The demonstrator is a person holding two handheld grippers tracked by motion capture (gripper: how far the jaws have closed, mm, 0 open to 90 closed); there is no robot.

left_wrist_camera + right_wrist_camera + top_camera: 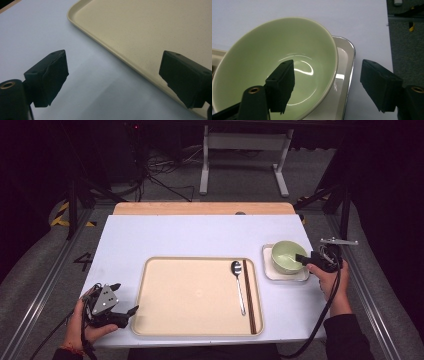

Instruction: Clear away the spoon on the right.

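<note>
A pale green bowl (pixel 286 256) (pixel 274 62) stands empty on a small white dish (pixel 272 272) (pixel 347 57) right of the beige tray (pixel 190 295) (pixel 155 27). My right gripper (pixel 303 260) (pixel 327 75) is open and straddles the bowl's right rim: one jaw is inside the bowl, the other outside above the dish, and neither pad presses on it. A metal spoon (pixel 239 285) lies on the tray's right part beside a long dark brown strip (pixel 248 295). My left gripper (pixel 125 298) (pixel 112 75) is open with nothing between its jaws, low by the tray's left front corner.
The white table (pixel 190 237) has a wooden strip (pixel 200 208) along its far edge. The dish sits close to the table's right edge. Metal rails run along both sides of the table, and a frame with cables stands on the floor behind it.
</note>
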